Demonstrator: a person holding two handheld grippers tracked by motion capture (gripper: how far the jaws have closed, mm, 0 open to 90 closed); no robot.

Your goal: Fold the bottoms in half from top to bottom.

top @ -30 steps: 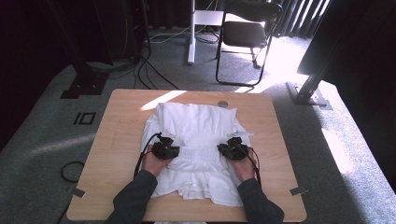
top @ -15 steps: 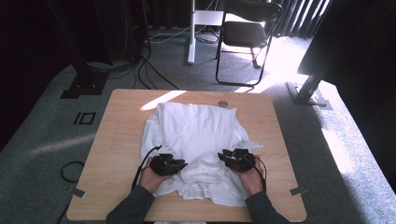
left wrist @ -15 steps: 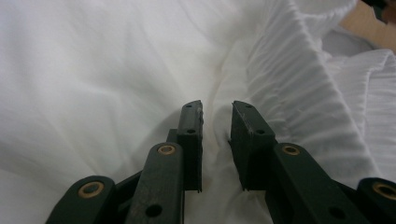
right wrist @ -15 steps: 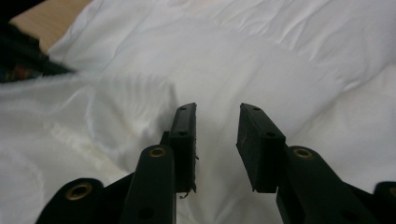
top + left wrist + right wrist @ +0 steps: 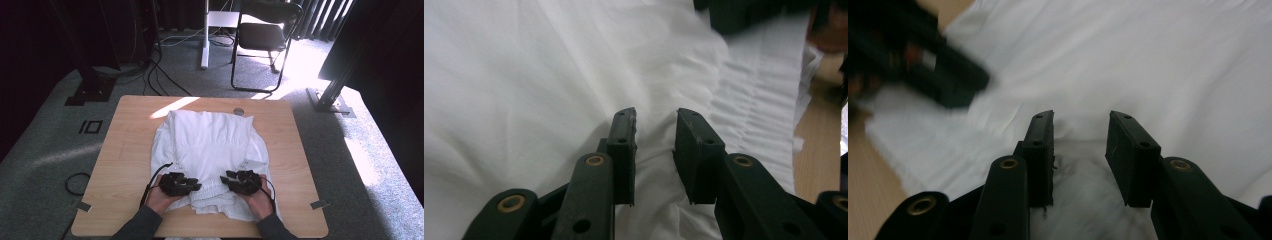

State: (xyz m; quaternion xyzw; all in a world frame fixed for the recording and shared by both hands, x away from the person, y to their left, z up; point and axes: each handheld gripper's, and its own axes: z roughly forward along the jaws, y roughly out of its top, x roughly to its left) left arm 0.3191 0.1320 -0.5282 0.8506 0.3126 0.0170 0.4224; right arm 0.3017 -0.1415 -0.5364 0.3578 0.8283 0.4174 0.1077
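A white garment (image 5: pixel 210 140) lies spread on the wooden table (image 5: pixel 125 150), its ribbed hem bunched at the near edge. My left gripper (image 5: pixel 196 187) rests on the hem's left part and my right gripper (image 5: pixel 226 179) on its right part, tips turned toward each other. In the left gripper view the left gripper (image 5: pixel 656 115) has just been opening; a soft ridge of the garment (image 5: pixel 524 75) lies in the gap, not pinched. The right gripper (image 5: pixel 1080 117) has also just been opening above the garment (image 5: pixel 1173 60), its pads clear of the fabric.
A small round disc (image 5: pixel 238 111) sits at the table's far edge. Beyond the table stand a folding chair (image 5: pixel 265 35), a white post (image 5: pixel 204 35) and floor cables (image 5: pixel 160 75). A black stand base (image 5: pixel 330 100) is at the right.
Both hands have drawn back over the garment toward the near edge of the table and now sit at its hem.
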